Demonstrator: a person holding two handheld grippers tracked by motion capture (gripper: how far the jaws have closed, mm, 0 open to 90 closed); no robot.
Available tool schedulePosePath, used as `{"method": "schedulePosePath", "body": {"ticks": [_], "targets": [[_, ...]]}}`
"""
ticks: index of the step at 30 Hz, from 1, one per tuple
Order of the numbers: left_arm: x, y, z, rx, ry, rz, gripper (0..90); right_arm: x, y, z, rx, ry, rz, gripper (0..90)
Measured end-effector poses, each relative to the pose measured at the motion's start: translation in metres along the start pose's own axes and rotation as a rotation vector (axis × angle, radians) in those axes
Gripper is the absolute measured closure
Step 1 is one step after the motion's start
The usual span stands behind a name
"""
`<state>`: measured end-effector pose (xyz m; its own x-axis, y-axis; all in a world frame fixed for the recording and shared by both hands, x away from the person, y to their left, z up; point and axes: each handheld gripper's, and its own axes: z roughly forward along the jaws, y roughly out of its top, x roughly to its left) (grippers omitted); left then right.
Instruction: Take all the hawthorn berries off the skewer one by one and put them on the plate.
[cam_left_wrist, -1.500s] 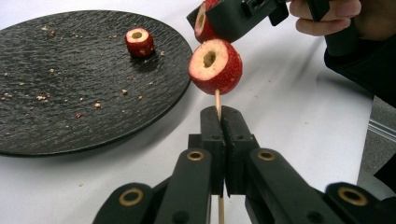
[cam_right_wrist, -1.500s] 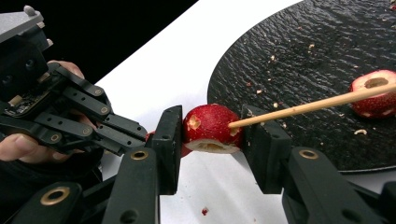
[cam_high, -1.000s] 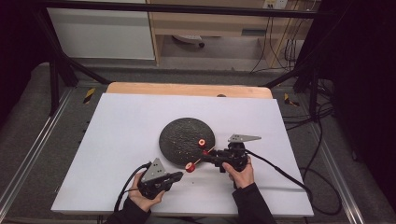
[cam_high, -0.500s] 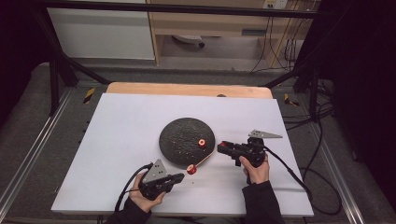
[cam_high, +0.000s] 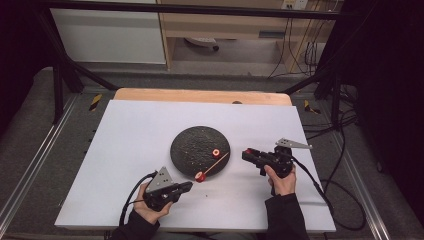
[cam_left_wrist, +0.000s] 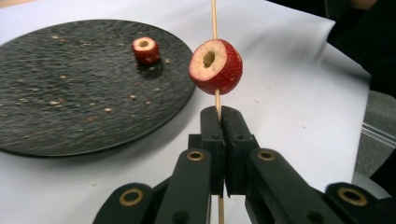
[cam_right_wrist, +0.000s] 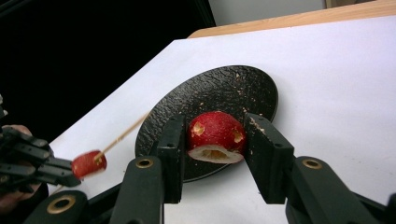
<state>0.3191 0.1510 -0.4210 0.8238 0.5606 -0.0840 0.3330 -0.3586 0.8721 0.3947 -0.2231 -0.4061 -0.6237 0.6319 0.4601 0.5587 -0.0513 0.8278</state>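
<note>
A black speckled plate (cam_high: 192, 147) lies mid-table with one red cored fruit piece (cam_high: 216, 152) on it, the fruit piece (cam_left_wrist: 145, 50) near its far side. My left gripper (cam_high: 188, 186) is shut on a thin wooden skewer (cam_high: 218, 163), which slants up over the plate's edge. In the left gripper view the gripper (cam_left_wrist: 221, 113) pinches the skewer (cam_left_wrist: 217, 99) just below a speared red piece (cam_left_wrist: 216, 66). To the right of the plate my right gripper (cam_high: 248, 153) is held above the table. It (cam_right_wrist: 215, 140) is shut on another red fruit piece (cam_right_wrist: 215, 128).
White paper (cam_high: 130, 150) covers the table, with a wooden strip (cam_high: 200, 96) along the far edge. Crumbs dot the plate (cam_left_wrist: 70, 84). Cables trail off both grippers to the table's front and right. My left gripper (cam_right_wrist: 32, 163) and its speared piece (cam_right_wrist: 88, 164) appear in the right gripper view.
My right gripper has drawn away to the right from the skewer's tip and the plate, with the red piece in its jaws. The left gripper and skewer have stayed nearly still.
</note>
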Motion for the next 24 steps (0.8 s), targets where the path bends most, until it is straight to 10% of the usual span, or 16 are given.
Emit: {"method": "schedulePosePath", "body": {"ticks": [11, 24], "targets": [[0.023, 0.003, -0.015, -0.040, 0.046, -0.066, 88.1, 0.011, -0.003, 0.024, 0.063, -0.007, -0.039, 60.9], [0.028, 0.001, -0.016, -0.040, 0.068, -0.076, 88.1, 0.035, -0.010, 0.096, 0.198, -0.035, -0.109, 60.8]]}}
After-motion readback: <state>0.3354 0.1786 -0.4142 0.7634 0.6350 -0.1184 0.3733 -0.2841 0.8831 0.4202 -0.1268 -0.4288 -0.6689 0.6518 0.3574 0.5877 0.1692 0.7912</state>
